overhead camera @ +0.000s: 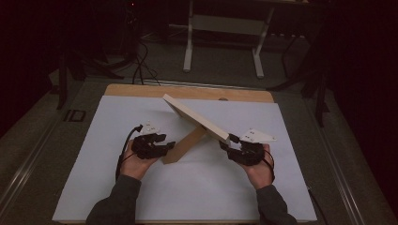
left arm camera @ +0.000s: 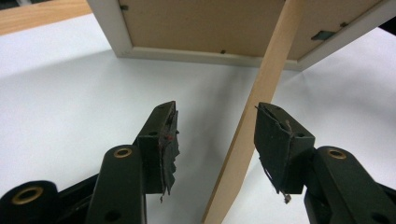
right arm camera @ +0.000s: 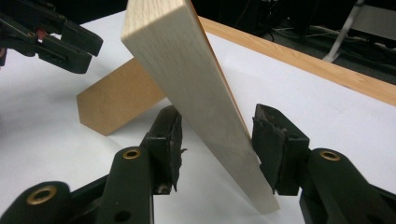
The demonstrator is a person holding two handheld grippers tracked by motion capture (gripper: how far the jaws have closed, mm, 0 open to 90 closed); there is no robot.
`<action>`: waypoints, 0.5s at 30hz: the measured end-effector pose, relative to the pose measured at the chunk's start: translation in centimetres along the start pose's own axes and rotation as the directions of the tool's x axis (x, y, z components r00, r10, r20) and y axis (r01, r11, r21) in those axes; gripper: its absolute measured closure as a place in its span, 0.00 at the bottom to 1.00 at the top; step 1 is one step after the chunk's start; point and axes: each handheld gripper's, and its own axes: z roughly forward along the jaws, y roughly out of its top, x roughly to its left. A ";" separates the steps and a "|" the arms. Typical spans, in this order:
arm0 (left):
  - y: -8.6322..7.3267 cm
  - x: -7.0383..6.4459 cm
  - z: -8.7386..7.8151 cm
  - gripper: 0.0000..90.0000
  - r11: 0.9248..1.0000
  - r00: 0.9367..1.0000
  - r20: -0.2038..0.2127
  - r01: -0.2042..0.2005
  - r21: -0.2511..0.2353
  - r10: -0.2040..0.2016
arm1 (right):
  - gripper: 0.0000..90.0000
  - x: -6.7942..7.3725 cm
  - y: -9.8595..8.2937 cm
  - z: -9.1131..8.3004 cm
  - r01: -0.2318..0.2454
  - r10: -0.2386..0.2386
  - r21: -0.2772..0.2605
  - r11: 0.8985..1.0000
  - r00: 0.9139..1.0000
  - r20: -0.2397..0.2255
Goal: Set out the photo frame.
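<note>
Claws first: right claw [right arm camera: 217,135] straddles the picture frame [overhead camera: 195,117] at its near corner, jaws apart, one pad maybe touching. Left claw [left arm camera: 215,135] is open w/ the easel leg [left arm camera: 252,126] between its jaws, not gripped. Frame stands tilted mid-table [overhead camera: 141,197] on the white sheet. Best move: close on the leg gently, steady the frame w/ the right.

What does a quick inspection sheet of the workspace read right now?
Surface: white sheet over a wooden table.
Job's things: picture frame tilted, propped on its stand.
Clutter: nothing seen.
Grippers: left gripper open, jaws either side of the stand; right gripper open around the frame's edge, one jaw touching it.
Cables: a black cable trails from the left gripper; more on the floor.
Surroundings: dark room, white desk legs behind.
</note>
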 end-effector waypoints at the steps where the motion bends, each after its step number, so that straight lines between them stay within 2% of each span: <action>1: 0.0 0.0 -0.1 0.55 1.000 1.000 0.005 0.009 0.000 -0.009 | 0.58 0.0 0.0 0.0 0.002 -0.002 -0.002 1.000 1.000 -0.001; 5: 0.2 -0.1 -0.2 0.57 1.000 1.000 -0.004 0.016 0.003 -0.016 | 0.56 0.0 0.2 -0.1 0.005 -0.005 -0.001 1.000 1.000 0.000; 10: 0.4 -0.6 -0.4 0.57 1.000 1.000 -0.019 0.003 0.007 -0.003 | 0.54 0.0 -0.1 -0.6 0.003 -0.003 0.005 1.000 1.000 0.003; 15: 0.8 -1.0 -0.8 0.58 1.000 1.000 -0.010 0.017 -0.002 -0.017 | 0.55 -0.3 -0.6 -0.9 -0.006 0.006 0.010 1.000 1.000 0.003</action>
